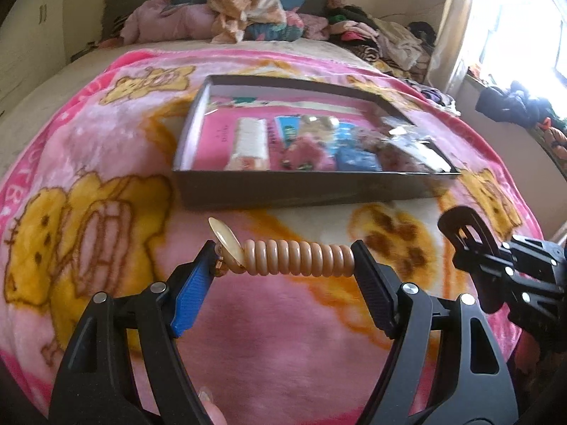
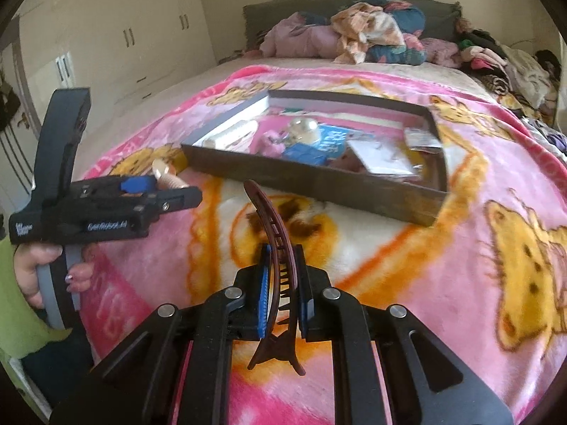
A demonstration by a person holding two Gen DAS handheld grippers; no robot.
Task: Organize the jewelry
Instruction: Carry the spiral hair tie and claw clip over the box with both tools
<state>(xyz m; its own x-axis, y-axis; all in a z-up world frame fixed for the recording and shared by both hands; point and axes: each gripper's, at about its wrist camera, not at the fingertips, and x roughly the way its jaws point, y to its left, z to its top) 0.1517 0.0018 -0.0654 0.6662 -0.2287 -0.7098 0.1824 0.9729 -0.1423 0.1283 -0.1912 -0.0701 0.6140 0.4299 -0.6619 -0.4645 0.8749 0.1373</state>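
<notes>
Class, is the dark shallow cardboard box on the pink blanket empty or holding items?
Holding items: the dark shallow cardboard box contains packets.

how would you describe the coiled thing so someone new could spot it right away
Start at the pink blanket on the bed, with the dark open box lying on it. In front of the box, the left tongs hold a tan spiral hair tie stretched between their tips. Unlike the dark curved hair clip in the right tongs, it is ribbed, pale and carries a round shell-like charm.
</notes>
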